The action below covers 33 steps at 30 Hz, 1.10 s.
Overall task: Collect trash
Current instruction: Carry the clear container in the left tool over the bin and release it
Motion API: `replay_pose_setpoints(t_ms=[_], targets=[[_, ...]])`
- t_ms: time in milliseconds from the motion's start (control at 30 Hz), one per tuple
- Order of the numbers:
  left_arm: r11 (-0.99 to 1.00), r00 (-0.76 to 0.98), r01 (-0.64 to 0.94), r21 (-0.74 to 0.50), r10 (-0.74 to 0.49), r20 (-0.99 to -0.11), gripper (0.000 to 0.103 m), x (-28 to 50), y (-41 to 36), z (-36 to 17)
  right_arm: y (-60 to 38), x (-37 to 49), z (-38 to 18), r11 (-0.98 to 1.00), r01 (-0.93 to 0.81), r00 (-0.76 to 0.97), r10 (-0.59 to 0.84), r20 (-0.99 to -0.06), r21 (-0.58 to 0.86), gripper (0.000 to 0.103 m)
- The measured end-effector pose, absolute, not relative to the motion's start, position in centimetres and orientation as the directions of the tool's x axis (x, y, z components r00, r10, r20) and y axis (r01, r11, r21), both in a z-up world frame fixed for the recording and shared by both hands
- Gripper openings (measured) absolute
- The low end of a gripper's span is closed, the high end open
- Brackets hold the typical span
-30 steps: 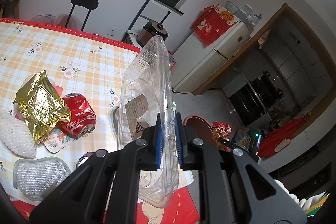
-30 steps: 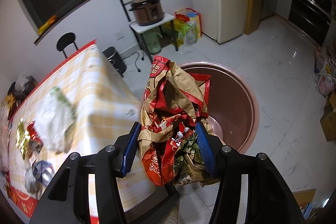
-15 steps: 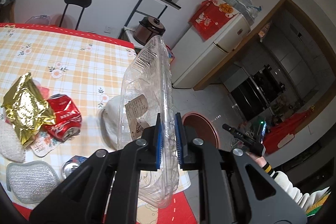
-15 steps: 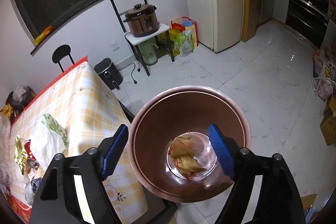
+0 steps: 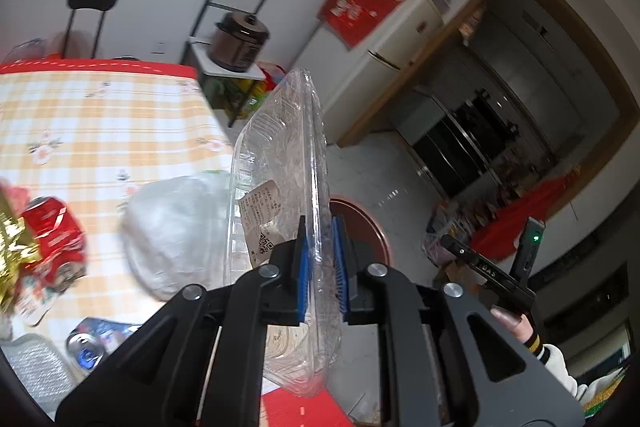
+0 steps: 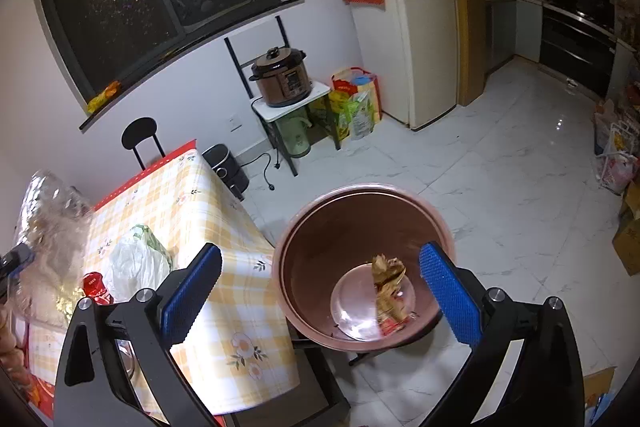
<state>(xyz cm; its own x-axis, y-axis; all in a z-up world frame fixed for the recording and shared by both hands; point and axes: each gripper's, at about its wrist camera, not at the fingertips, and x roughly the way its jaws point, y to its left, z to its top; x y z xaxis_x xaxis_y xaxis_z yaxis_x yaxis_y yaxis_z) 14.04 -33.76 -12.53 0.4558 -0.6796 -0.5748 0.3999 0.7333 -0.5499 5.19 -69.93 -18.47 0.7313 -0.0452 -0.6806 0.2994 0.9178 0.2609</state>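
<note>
The right gripper (image 6: 320,291), which clutched the crumpled red-and-tan snack wrapper (image 6: 390,297) a second ago, now hangs spread apart above the round brown plastic bin (image 6: 320,223), the wrapper lying inside. The left gripper (image 5: 320,267) stays clamped on the clear plastic clamshell container (image 5: 280,187), now nearer the yellow-checked worktop's (image 5: 100,127) edge.

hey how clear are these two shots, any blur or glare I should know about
Left wrist view: motion blur smears the red can and white bag; the clear plastic tray in the left claw stays sharp. Right wrist view: mostly crisp, glare on the floor, fisheye bending; the wrapper in the brown bin is slightly soft.
</note>
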Motion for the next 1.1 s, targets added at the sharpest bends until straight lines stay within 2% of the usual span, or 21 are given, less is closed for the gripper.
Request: replay_pose_setpoints(t_ms=[300, 600, 733, 767, 800, 833, 967, 1100], targets=[[0.673, 0.331, 0.493, -0.552, -0.731, -0.596, 0.015, 15.8, -42.3, -14.5, -72.7, 0.8, -18.2, 0.886, 0.379, 0.718, -0.098, -0.689, 0.268, 0.098], [0.625, 0.153, 0.553, -0.551, -0.726, -0.670, 0.015, 17.9, -53.1, -19.6, -75.1, -3.4, -19.5, 0.839, 0.474, 0.683, -0.158, -0.714, 0.268, 0.098], [0.589, 0.112, 0.576, -0.567, -0.744, -0.659, 0.015, 18.9, -56.9, -20.4, -75.8, -5.1, -20.0, 0.820, 0.510, 0.667, -0.185, -0.722, 0.261, 0.098], [0.575, 0.110, 0.583, -0.574, -0.756, -0.646, 0.021, 19.0, -57.5, -20.3, -75.9, -5.4, -20.1, 0.816, 0.517, 0.664, -0.191, -0.723, 0.259, 0.098], [0.562, 0.114, 0.594, -0.576, -0.767, -0.631, 0.043, 19.2, -58.0, -20.2, -76.1, -5.8, -20.2, 0.811, 0.525, 0.659, -0.197, -0.726, 0.257, 0.098], [0.564, 0.130, 0.599, -0.568, -0.769, -0.626, 0.051, 19.5, -58.7, -19.9, -76.2, -5.9, -20.2, 0.808, 0.531, 0.656, -0.200, -0.728, 0.256, 0.098], [0.576, 0.149, 0.594, -0.562, -0.765, -0.627, 0.061, 19.8, -59.0, -19.3, -76.2, -6.6, -20.4, 0.800, 0.540, 0.658, -0.205, -0.725, 0.264, 0.098], [0.608, 0.195, 0.576, -0.546, -0.751, -0.631, 0.069, 19.6, -56.2, -18.8, -75.5, -6.3, -20.4, 0.803, 0.527, 0.669, -0.189, -0.718, 0.279, 0.098]])
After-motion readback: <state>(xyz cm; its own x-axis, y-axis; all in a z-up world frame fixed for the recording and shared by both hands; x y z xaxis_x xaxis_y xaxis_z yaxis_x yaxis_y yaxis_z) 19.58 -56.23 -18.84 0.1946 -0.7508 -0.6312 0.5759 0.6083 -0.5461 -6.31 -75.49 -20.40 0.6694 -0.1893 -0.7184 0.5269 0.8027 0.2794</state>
